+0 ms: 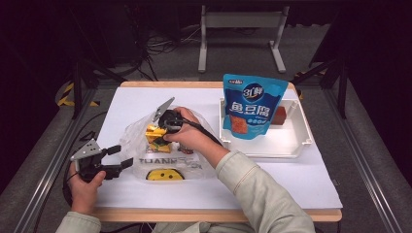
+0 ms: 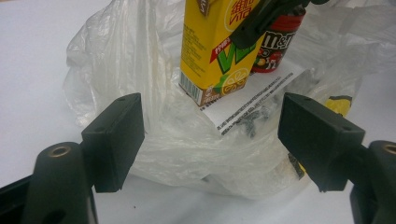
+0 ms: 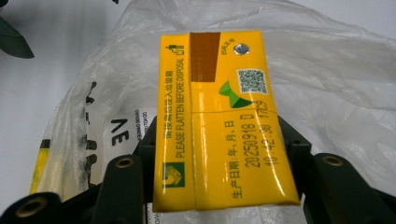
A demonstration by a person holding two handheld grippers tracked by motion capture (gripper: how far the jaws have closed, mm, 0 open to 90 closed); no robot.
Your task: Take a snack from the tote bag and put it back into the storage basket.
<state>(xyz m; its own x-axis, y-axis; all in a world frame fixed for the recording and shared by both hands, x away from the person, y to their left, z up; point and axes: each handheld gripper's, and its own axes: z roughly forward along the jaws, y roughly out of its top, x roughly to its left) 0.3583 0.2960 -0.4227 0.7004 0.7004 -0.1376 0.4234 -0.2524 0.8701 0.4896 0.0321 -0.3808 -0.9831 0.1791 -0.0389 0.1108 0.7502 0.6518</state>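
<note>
So the right gripper (image 1: 163, 130) has its jaws clamped on the yellow juice carton (image 3: 219, 121), standing inside the plastic bag (image 1: 133, 138) beside an m&m's tube (image 2: 275, 44), left gripper (image 1: 119, 162) gaping near the bag, blue snack pouch (image 1: 250, 104) probably unpacked in the white tray (image 1: 303, 128)

Yellow drink carton (image 3: 224, 121) is glossy coated paperboard with a foil straw-hole seal; the bag (image 2: 140, 70) around it is thin, crinkled, translucent plastic. Both grippers' black jaws look matt hard plastic. Table (image 1: 301, 182) has a matt white top with a wood edge; blue snack pouch (image 1: 251, 107) is shiny film, tray (image 1: 291, 145) smooth white plastic.
</note>
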